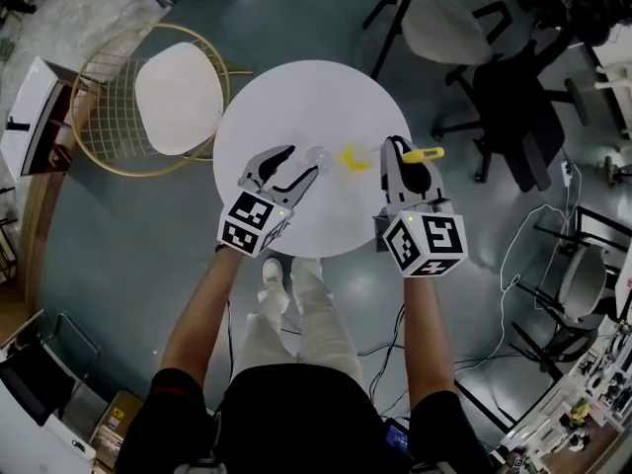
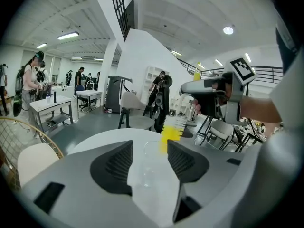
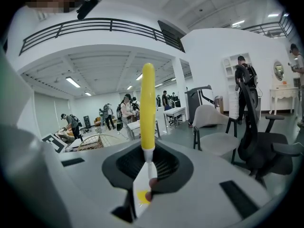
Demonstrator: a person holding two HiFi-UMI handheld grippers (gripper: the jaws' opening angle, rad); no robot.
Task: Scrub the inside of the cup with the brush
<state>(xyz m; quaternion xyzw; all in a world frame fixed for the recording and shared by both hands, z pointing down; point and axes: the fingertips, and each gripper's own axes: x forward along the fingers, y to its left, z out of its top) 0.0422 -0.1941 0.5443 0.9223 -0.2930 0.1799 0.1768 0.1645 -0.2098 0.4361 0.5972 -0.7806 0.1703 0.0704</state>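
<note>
A clear cup stands on the round white table, between the jaws of my left gripper. In the left gripper view the cup sits in the gap and neither pad touches it; the left gripper is open. My right gripper is shut on the brush. The brush's yellow bristle head hangs just right of the cup, and its yellow handle sticks out the other side. In the right gripper view the handle rises from the shut right gripper.
A gold wire chair with a white seat stands left of the table. A white chair and a black office chair stand at the right. Cables lie on the floor at the right. Several people stand far behind.
</note>
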